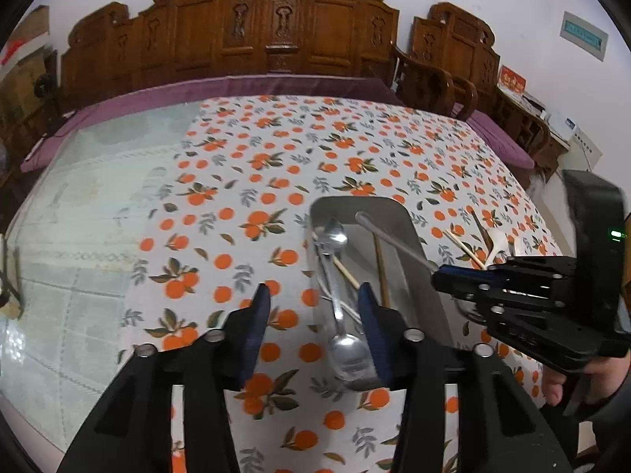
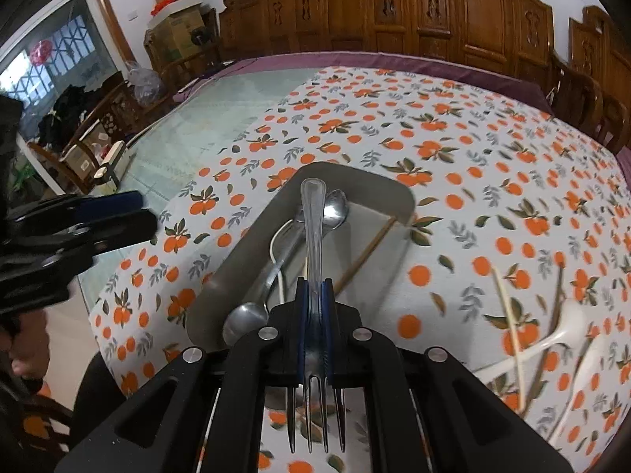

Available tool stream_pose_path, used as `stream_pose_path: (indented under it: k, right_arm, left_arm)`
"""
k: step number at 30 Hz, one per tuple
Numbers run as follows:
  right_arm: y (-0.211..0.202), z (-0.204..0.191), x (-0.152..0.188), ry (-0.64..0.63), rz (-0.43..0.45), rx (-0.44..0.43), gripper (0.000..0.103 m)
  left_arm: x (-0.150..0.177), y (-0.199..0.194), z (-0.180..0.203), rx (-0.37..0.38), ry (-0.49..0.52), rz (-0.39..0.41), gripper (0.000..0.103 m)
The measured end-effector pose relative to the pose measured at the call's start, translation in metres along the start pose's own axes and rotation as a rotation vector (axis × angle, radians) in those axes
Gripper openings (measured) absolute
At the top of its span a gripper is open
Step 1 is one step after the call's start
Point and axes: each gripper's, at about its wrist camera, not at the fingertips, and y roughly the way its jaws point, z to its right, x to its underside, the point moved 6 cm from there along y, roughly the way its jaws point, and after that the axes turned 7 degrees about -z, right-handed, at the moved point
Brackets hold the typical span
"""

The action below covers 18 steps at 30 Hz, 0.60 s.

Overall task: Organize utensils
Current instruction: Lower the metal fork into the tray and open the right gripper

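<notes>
A steel tray (image 1: 414,244) (image 2: 244,252) lies on the orange-print tablecloth and holds two metal spoons (image 1: 343,347) (image 2: 335,209), a white spoon and wooden chopsticks (image 2: 363,254). My right gripper (image 2: 315,287) (image 1: 439,278) is shut on a metal fork (image 2: 313,213), handle pointing out over the tray, tines back toward the camera. My left gripper (image 1: 315,301) (image 2: 138,213) is open and empty, its fingers straddling the tray's near left rim above a spoon.
Loose white spoons (image 2: 552,339) (image 1: 497,242) and chopsticks (image 2: 508,315) lie on the cloth to the right of the tray. Carved wooden chairs (image 1: 276,27) line the far table edge. Bare glass tabletop (image 1: 79,216) lies left of the cloth.
</notes>
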Motion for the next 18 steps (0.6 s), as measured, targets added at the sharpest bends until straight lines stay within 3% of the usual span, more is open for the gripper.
stream_pose_path:
  k: [12, 18]
  right_arm:
    - [0.048, 0.002, -0.015, 0.128, -0.056, 0.041, 0.008]
    - [0.063, 0.011, -0.017, 0.203, -0.074, 0.015, 0.008]
  left_arm:
    - [0.003, -0.024, -0.025, -0.021, -0.025, 0.037, 0.047]
    - [0.003, -0.030, -0.025, -0.018, -0.024, 0.048, 0.047]
